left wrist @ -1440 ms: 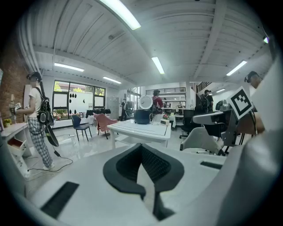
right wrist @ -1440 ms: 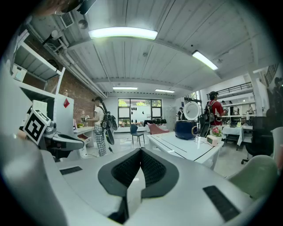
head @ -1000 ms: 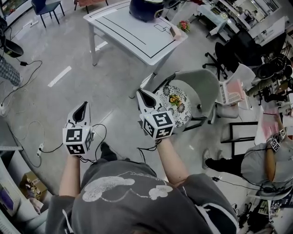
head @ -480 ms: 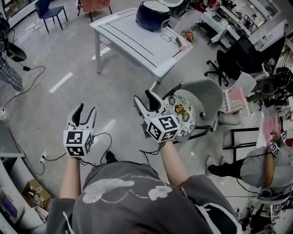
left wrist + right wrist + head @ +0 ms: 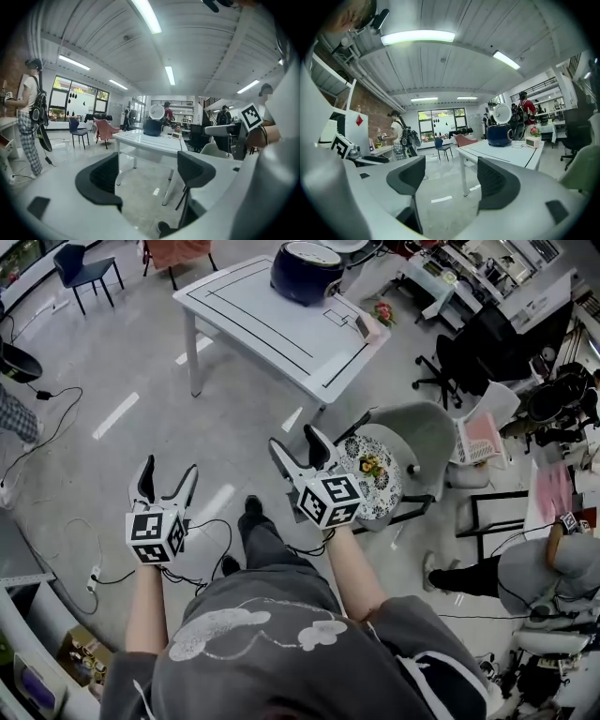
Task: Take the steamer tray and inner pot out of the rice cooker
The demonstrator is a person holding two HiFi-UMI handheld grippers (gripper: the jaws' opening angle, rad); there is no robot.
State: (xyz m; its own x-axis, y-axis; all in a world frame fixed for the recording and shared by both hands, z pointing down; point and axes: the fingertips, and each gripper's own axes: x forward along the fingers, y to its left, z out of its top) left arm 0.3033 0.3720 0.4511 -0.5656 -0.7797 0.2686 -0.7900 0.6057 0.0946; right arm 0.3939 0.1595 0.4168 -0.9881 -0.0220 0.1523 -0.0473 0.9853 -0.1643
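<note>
A dark blue rice cooker (image 5: 305,268) stands at the far end of a white table (image 5: 281,324), well ahead of me. Its white round lid (image 5: 157,111) stands open in both gripper views. The steamer tray and inner pot are hidden inside the rice cooker (image 5: 499,133). My left gripper (image 5: 167,479) hangs in the air over the floor, and its jaws have just been opening with nothing between them. To its right, the right gripper (image 5: 295,448) has likewise just been opening and is empty. Both point toward the table (image 5: 150,140).
A grey chair (image 5: 412,427) with a patterned cushion stands just right of the right gripper. A small pink flower pot (image 5: 380,313) and a box sit on the table's near corner. Cables (image 5: 56,427) trail on the floor at left. A person (image 5: 544,568) sits at the right.
Both grippers went from shut to wide open. The person has walked forward, so the table and the cooker now sit closer in the head view.
</note>
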